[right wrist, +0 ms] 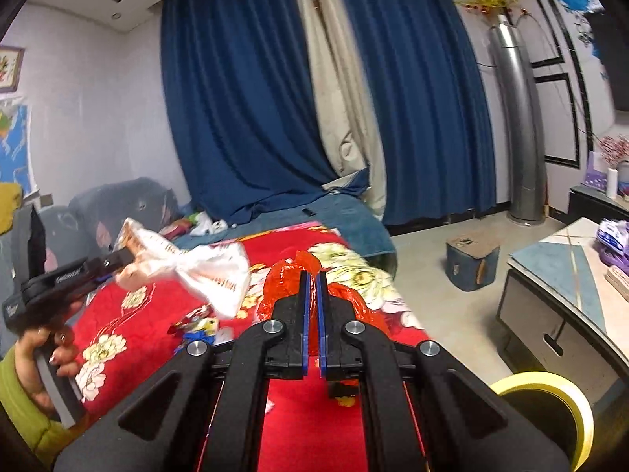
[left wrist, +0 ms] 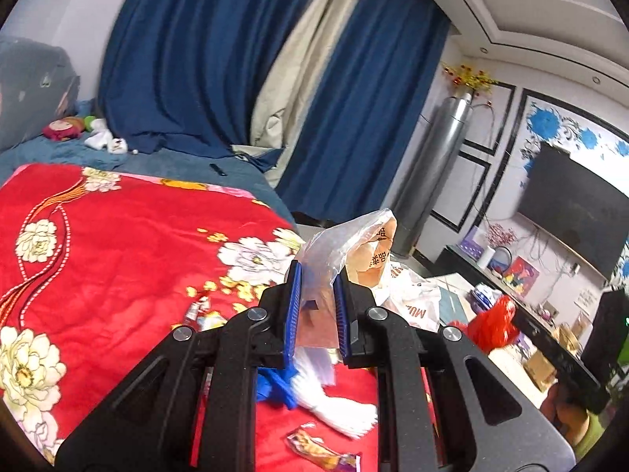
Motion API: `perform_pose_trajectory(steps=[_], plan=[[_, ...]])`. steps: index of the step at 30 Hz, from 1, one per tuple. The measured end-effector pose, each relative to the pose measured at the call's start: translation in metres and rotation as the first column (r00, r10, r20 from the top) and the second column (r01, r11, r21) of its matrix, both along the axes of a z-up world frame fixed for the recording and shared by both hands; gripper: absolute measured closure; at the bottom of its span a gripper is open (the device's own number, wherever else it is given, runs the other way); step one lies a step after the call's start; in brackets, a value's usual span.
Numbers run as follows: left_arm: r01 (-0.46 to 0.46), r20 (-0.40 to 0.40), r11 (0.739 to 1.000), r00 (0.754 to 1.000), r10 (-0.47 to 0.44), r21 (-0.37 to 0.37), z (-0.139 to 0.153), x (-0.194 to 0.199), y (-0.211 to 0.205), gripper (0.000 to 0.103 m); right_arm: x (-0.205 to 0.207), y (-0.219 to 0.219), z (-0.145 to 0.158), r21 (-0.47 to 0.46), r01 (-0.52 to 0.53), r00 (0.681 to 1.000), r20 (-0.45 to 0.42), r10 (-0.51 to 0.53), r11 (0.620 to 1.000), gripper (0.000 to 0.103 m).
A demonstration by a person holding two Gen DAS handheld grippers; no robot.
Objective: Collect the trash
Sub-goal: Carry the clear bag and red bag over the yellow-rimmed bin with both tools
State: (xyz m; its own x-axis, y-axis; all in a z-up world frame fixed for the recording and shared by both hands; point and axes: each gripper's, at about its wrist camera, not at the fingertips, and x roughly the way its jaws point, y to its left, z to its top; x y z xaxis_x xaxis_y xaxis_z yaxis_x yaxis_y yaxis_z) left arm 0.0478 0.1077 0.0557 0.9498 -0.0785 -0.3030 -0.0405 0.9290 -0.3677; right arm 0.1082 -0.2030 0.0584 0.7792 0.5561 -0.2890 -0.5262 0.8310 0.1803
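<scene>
Fingers (left wrist: pixel 295 303) of the left gripper (left wrist: pixel 317 306) clench a crumpled translucent plastic bag with printed lettering (left wrist: pixel 354 251) at centre frame, above the red floral quilt (left wrist: pixel 118 244). The right gripper (right wrist: pixel 312 314) clamps a crinkled red plastic bag (right wrist: pixel 291 275). Both bags are best kept high and gathered, clear of loose wrappers (left wrist: pixel 322 450) below. No bin is visible.

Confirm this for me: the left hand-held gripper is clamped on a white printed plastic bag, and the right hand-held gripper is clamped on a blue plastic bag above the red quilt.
One detail is wrong: the bag in the right hand-held gripper is red, not blue, as the right wrist view shows. The rest stands: the left hand-held gripper is clamped on the white printed plastic bag, above the red quilt.
</scene>
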Motion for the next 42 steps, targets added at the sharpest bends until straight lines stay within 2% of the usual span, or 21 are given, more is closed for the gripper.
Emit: perform_pose_trajectory(steps=[9, 17, 22, 30, 42], plan=[[0.118, -0.027, 0.991, 0.993, -0.116, 0.057, -0.009, 0.008, -0.051, 0.092, 0.006, -0.055, -0.002, 0.053, 0.118, 0.993, -0.036, -0.116, 0.992, 0.1], [0.233, -0.073, 0.967, 0.971, -0.226, 0.101, -0.023, 0.019, -0.104, 0.092, 0.008, -0.101, -0.016, 0.085, 0.22, 0.973, -0.085, -0.213, 0.972, 0.1], [0.329, -0.135, 0.935, 0.941, -0.311, 0.136, -0.041, 0.031, -0.152, 0.092, 0.01, -0.129, -0.028, 0.102, 0.274, 0.955, -0.145, -0.259, 0.956, 0.1], [0.455, -0.207, 0.863, 0.886, -0.415, 0.218, -0.066, 0.04, -0.212, 0.092, 0.012, -0.159, -0.049, 0.117, 0.321, 0.929, -0.231, -0.288, 0.94, 0.1], [0.54, -0.309, 0.798, 0.833, -0.459, 0.268, -0.099, 0.054, -0.266, 0.092, 0.023, -0.196, -0.086, 0.171, 0.387, 0.874, -0.38, -0.302, 0.906, 0.1]])
